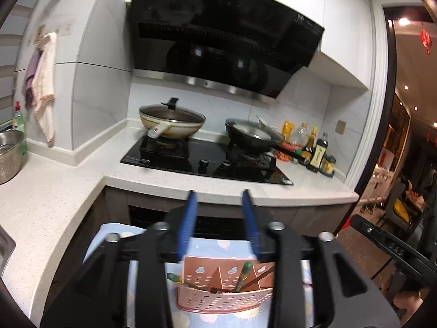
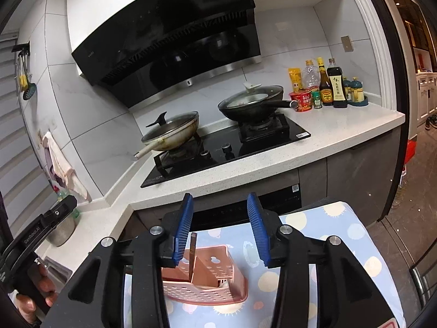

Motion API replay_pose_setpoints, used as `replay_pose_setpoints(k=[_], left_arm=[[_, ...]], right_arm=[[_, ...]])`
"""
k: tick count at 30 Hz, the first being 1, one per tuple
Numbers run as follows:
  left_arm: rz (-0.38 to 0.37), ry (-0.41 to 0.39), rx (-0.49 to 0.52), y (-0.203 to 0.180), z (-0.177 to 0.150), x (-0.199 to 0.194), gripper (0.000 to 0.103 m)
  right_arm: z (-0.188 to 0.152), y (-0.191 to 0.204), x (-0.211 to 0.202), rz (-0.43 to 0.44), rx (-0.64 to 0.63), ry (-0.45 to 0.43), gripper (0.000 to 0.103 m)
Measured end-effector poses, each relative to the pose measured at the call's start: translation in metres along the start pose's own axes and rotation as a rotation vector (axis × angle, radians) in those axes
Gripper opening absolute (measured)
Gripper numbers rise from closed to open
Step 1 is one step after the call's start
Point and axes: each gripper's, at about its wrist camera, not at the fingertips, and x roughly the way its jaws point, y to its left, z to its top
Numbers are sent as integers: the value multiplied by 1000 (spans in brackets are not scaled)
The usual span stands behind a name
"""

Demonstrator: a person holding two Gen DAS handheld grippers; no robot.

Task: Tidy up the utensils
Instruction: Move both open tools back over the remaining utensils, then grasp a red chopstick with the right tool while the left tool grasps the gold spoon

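A pink perforated utensil holder [image 1: 224, 296] [image 2: 207, 284] stands on a light blue dotted cloth [image 2: 327, 224]. In the left wrist view it holds a green-handled utensil [image 1: 244, 273], a second green handle [image 1: 174, 277] leaning left, and brown chopsticks [image 1: 260, 273]. My left gripper [image 1: 220, 194] hovers above and in front of the holder, open, with nothing between its blue pads. My right gripper [image 2: 220, 196] is also open and empty. A brown upright stick [image 2: 193, 247] in the holder shows just beside its left pad; whether they touch I cannot tell.
Beyond the cloth runs a white L-shaped counter [image 2: 341, 125] with a black hob [image 1: 204, 158], two lidded pans [image 1: 172, 123] [image 2: 254, 104] and sauce bottles [image 2: 327, 84]. A steel bowl [image 1: 9, 150] sits at far left. A hand [image 2: 41, 280] holds the other gripper's handle.
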Motion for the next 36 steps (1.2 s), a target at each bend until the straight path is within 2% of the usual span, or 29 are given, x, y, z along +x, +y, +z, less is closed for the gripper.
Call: replay_pose_setpoints(k=[5,7,8,11,18,24,29,32,36], left_arm=[[9,2,-5,5,-4,-35,38],[23,17,0,7,-11,-50,46],[24,25,7,7,-16,-58,47],[58,71,46,9,-44,-83,47],[108,237,41,21,-131,-122,47],[159,374,48,22,-212,-144,47],[173,455,62,21,-263,-158,47],[166,494,47,22,-283,-164,47],[164,517,58,20,-297,-168,47]], right_arm=[[-5,8,-38,11,-40,-10,41],[-16,11,-57,18,-61,0,41],[-24,13,-66,17,-75,8,41],[-58,19,-92,18,-133,54,41],[-159,30,-133,-15,-235,208,41],[-243,36,-145,-53,-270,333,41],[-302,39,-142,-60,-289,444,41],[-324,38,-138,-62,-292,493,39],[-336,38,-133,-61,-283,521,38]])
